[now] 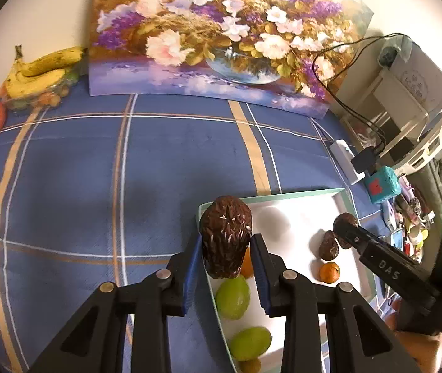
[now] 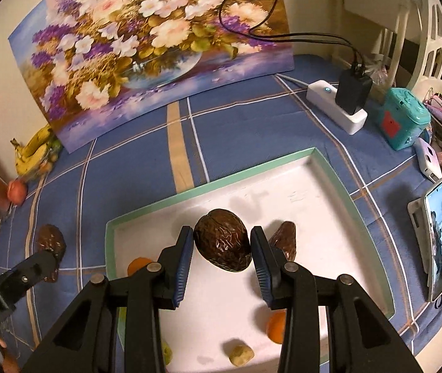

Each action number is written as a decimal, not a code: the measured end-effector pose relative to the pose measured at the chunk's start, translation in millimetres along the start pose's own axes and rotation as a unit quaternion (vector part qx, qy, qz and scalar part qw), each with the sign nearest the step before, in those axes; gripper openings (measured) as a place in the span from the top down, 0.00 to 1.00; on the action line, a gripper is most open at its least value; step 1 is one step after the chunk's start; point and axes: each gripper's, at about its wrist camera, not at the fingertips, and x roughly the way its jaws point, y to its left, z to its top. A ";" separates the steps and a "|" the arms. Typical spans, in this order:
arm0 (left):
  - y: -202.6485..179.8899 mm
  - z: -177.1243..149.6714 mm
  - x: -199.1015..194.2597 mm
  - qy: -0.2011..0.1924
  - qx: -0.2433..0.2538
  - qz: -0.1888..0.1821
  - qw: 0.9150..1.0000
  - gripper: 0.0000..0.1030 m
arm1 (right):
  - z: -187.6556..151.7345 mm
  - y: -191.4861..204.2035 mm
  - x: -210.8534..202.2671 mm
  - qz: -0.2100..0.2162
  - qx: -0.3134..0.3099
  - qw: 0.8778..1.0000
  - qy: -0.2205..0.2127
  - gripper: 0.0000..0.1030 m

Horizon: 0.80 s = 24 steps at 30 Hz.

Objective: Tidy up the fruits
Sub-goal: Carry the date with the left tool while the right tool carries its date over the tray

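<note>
Left tongs (image 1: 226, 248) clamped on a wrinkled brown fruit (image 1: 225, 236), raised at the tray (image 1: 283, 197) edge (likely for sorting). Right tongs (image 2: 221, 247) gripping another brown fruit (image 2: 222, 244) above the tray (image 2: 214, 183) floor, beside a third (image 2: 284, 239), apparently grouping like with like.

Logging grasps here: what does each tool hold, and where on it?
Each tool, left and right, is shut on a wrinkled dark-brown avocado-like fruit (left, right), pinched across its opposite sides.

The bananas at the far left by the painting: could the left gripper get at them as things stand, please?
Probably not yet: the left gripper is shut on a wrinkled brown fruit, so its fingers are full. The cloth towards the bananas looks unobstructed.
</note>
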 end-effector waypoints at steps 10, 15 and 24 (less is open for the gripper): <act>-5.4 9.1 44.7 0.017 0.016 0.005 1.000 0.67 | 5.1 -1.8 18.4 0.003 0.002 1.000 0.013 0.62; -5.0 16.4 60.7 0.021 0.020 0.006 1.000 0.67 | 5.5 -5.1 37.2 -0.006 -0.003 1.000 0.029 0.62; -6.2 16.4 83.4 0.043 0.015 -0.004 0.999 0.67 | 6.4 -12.7 65.4 -0.021 -0.002 0.999 0.049 0.62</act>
